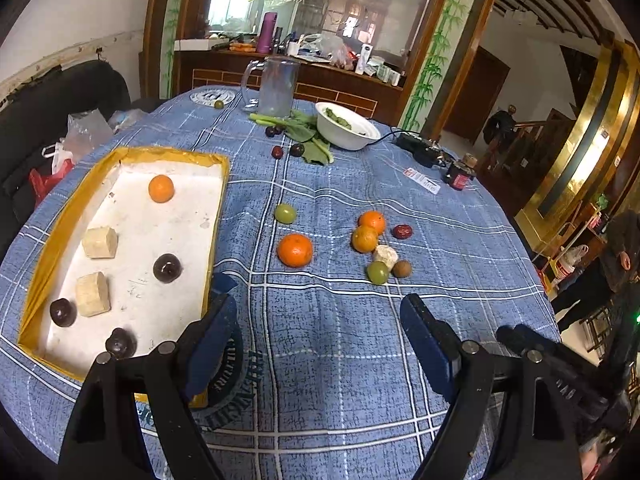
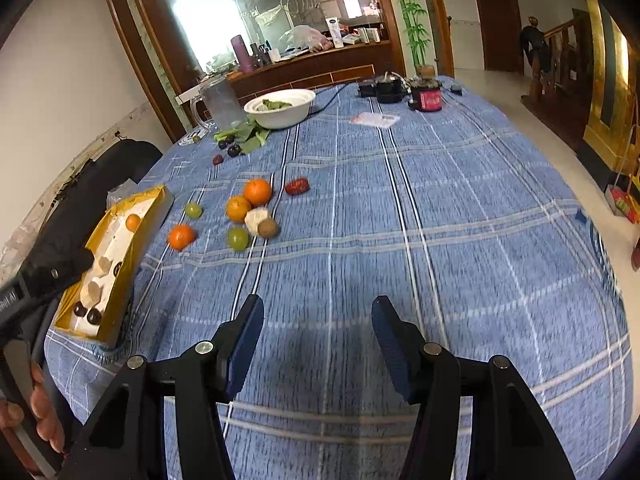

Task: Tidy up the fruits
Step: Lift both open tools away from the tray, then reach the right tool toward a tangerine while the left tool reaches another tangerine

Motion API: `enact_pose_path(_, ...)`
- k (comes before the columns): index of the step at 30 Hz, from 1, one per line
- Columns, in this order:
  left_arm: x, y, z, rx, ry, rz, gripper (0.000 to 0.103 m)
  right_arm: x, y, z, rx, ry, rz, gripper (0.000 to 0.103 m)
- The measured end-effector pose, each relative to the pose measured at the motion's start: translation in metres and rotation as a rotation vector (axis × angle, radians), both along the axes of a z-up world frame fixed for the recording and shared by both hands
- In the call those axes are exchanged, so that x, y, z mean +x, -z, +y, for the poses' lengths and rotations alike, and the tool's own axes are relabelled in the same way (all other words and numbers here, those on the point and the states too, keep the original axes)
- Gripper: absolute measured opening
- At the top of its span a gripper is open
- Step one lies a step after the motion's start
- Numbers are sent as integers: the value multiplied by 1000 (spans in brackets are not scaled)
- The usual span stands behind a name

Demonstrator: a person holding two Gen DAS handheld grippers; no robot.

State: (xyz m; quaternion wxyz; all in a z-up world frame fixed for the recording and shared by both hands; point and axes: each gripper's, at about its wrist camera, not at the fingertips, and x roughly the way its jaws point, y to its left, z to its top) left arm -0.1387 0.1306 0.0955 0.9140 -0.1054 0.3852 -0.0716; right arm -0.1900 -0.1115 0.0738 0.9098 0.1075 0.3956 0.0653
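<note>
A yellow-rimmed tray point(image 1: 60, 224) with a white floor lies at the left. It holds one orange point(image 1: 161, 188), two pale cubes and three dark round fruits. Loose on the blue plaid cloth lie an orange point(image 1: 295, 250), a green fruit point(image 1: 285, 213), and a cluster with two oranges point(image 1: 368, 231), a red date, a pale chunk, another green fruit and a brown one. My left gripper point(image 1: 320, 322) is open over bare cloth, just right of the tray's near corner. My right gripper point(image 2: 318, 326) is open too, with only cloth between its fingers; the cluster point(image 2: 252, 212) lies ahead to its left.
At the far side stand a clear jug point(image 1: 276, 86), a white bowl point(image 1: 347, 126) with greens, leafy stems, small dark fruits and a red date. A black device with a cable and a dark jar point(image 1: 460, 172) sit far right. A person stands at the right edge.
</note>
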Motion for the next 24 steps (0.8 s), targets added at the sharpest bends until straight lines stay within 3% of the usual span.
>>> enact_pose_path(10, 22, 31, 18, -16, -40, 72, 83, 68, -21, 46, -46, -81, 6, 61)
enact_pose_path(14, 35, 36, 27, -45, -71, 96, 83, 114, -24, 51, 34, -84, 21, 61)
enact_pose_path(18, 42, 35, 33, -23, -92, 93, 83, 152, -11, 53, 139, -100, 77, 61)
enact_pose_path(22, 55, 38, 29, -11, -84, 74, 83, 168, 10, 71, 110, -137, 105, 57)
enact_pose_path(23, 59, 39, 25, -3, -74, 72, 80, 169, 16, 74, 106, -142, 110, 57)
enact_pose_path(24, 65, 41, 19, 7, -57, 68, 70, 170, 20, 75, 104, -148, 117, 55)
